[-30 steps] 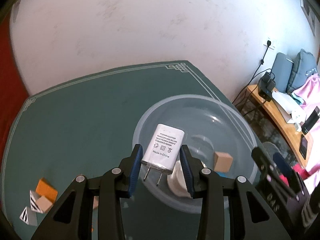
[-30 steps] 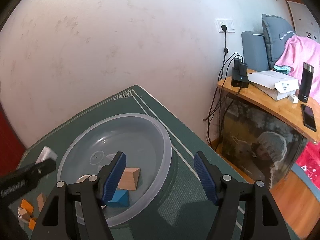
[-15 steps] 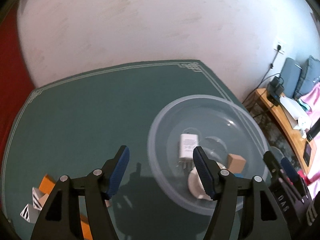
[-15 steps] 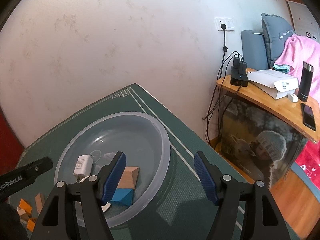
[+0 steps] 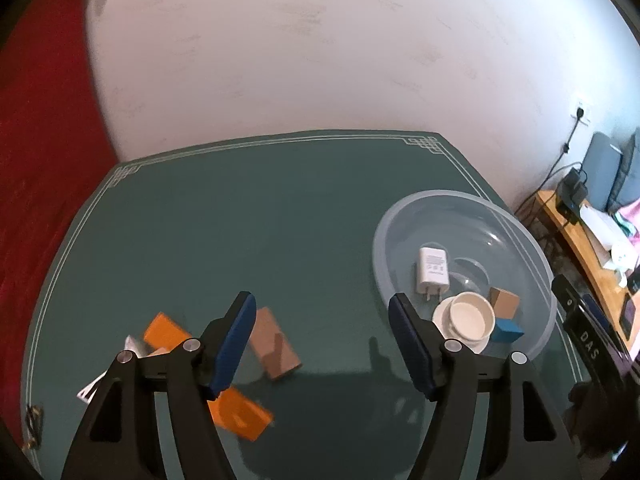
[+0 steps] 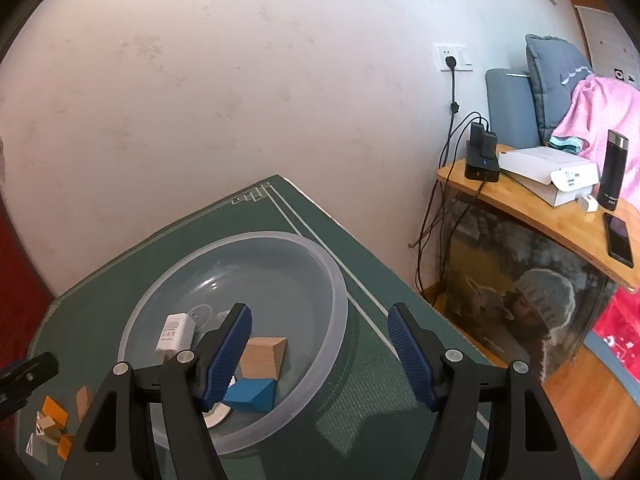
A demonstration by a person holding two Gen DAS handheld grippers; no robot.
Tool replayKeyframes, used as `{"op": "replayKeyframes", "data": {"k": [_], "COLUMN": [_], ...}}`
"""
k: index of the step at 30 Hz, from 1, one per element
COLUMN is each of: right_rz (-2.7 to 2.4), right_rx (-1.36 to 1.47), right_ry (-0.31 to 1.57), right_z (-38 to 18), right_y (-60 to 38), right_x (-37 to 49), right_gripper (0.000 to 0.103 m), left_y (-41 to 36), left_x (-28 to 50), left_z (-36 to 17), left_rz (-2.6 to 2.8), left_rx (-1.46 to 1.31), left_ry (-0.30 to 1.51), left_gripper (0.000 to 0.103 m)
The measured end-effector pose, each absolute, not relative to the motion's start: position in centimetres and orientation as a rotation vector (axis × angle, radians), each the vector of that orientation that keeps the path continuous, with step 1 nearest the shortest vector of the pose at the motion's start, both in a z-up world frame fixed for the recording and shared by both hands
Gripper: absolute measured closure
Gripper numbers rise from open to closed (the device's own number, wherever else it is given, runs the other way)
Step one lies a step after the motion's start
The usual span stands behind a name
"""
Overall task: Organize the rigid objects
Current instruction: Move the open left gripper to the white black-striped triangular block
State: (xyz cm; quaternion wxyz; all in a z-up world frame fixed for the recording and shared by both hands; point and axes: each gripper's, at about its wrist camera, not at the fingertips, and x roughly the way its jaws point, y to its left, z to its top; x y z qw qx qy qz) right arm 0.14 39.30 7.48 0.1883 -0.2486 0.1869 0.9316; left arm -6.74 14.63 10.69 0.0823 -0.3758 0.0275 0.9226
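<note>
Jaws on the left gripper (image 5: 320,340) are opening, about half spread, nothing between the pads; they hang over bare mat between the loose blocks and the basin. Right gripper (image 6: 320,354) also stands roughly half open and empty, poised over the near rim of the basin

Largest to smallest:
- Green mat (image 5: 240,220) covers the table; printed border, flat, looks mildly grippy
- Clear plastic basin (image 5: 536,248) at the mat's right side. Thin-walled, light, judged likely to slide if nudged at the rim
- White dish (image 5: 468,318) inside the basin, possibly ceramic, hence fragile; drop nothing hard on it
- White power adapter (image 5: 432,270) lying flat in the basin, prongs toward the dish. Smooth casing, slippery
- Tan block (image 5: 505,300) and blue block (image 5: 508,330) in the basin, touching
- Brown block (image 5: 276,344) on the mat just beside the left fingers. Stiff, light, flat-faced; judged best taken across its two long sides
- Orange blocks (image 5: 244,416) near it, one partly under the gripper; thin, so pinch the edges low
- Small pale pieces (image 5: 132,346) at far left, blurred, shape unclear
</note>
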Motion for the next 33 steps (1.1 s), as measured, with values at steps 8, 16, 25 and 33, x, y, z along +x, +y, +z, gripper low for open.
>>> {"op": "replayKeyframes", "data": {"k": [8,16,25,33], "right_rz": [2.622,2.619,2.625,2.626], "right_rx": [-0.682,-0.652,-0.623,-0.628], "right_ry": [0.528,0.515,0.474,0.448], "right_z": [7.8,8.1,8.4,8.2], "right_y": [39.3,39.3,38.8,38.4], "right_x": [0.3,0.6,0.8,0.8], "right_gripper": [0.029,0.026,0.024,0.024], "left_y": [9.6,4.1,-2.7,-4.6], "left_x": [-4.6,-3.0,-2.0,-2.2], "left_z": [10.8,10.7,8.8,7.2], "left_rz": [2.858,2.962,3.053,3.053], "left_rx": [-1.124,-1.135,-1.248,-1.301], "left_ry": [0.02,-0.039,-0.139,-0.159], "left_gripper": [0.033,0.031,0.029,0.029]}}
